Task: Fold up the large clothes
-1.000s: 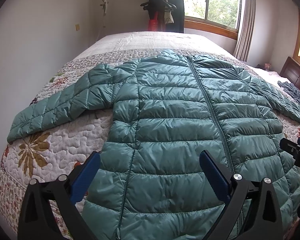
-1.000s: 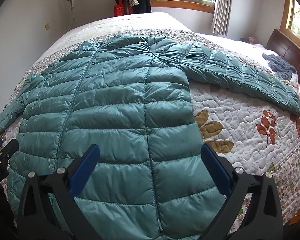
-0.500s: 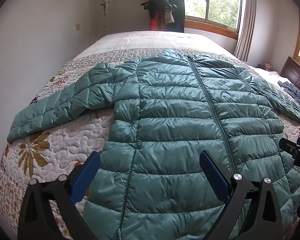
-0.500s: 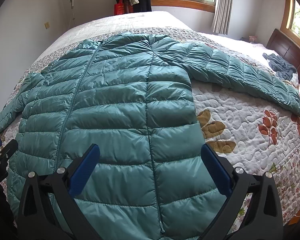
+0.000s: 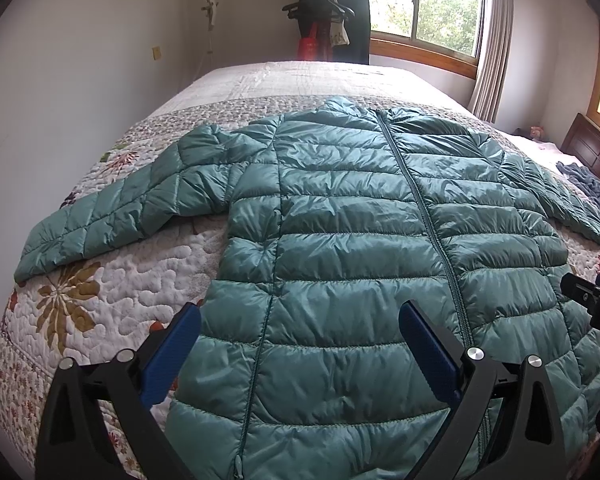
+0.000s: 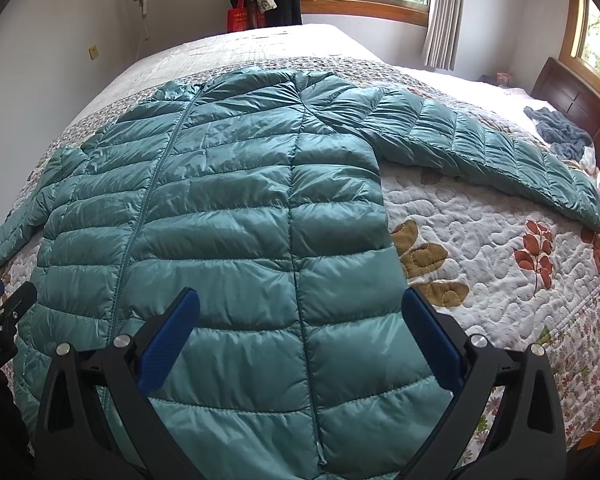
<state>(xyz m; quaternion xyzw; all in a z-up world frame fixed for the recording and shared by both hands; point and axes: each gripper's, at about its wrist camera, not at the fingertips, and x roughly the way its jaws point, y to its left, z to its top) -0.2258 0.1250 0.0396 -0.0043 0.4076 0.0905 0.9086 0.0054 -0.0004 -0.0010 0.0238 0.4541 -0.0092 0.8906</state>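
- Jacket (image 5: pixel 340 240), a teal quilted puffer, lies flat and zipped on the bed (image 5: pixel 112 292) in the left wrist view, both sleeves spread out to the sides.
- No brand or label can be read on it here.
- Left gripper (image 5: pixel 300 344) hovers over the hem with its blue pads wide apart, holding nothing.
- The bed has a white quilt with brown and red flower prints; it stands beside a plain white wall (image 5: pixel 80 80).
- A coat rack (image 5: pixel 332 12) with dark clothes and a red bag stands past the far end of the bed, next to a wood-framed window (image 5: pixel 440 4) with a grey curtain (image 5: pixel 492 40).
- In the right wrist view the jacket (image 6: pixel 228 220) fills the middle, its right sleeve (image 6: pixel 480 148) stretched across the quilt toward a dark wooden headboard (image 6: pixel 572 92).
- Right gripper (image 6: pixel 300 332) sits above the lower hem, jaws spread wide, empty.
- The red bag (image 6: pixel 242 18) carries some writing, too small to read.
- A crumpled blue-grey cloth (image 6: pixel 560 130) lies near the headboard.
- The tip of the left gripper shows at the left edge of this view.
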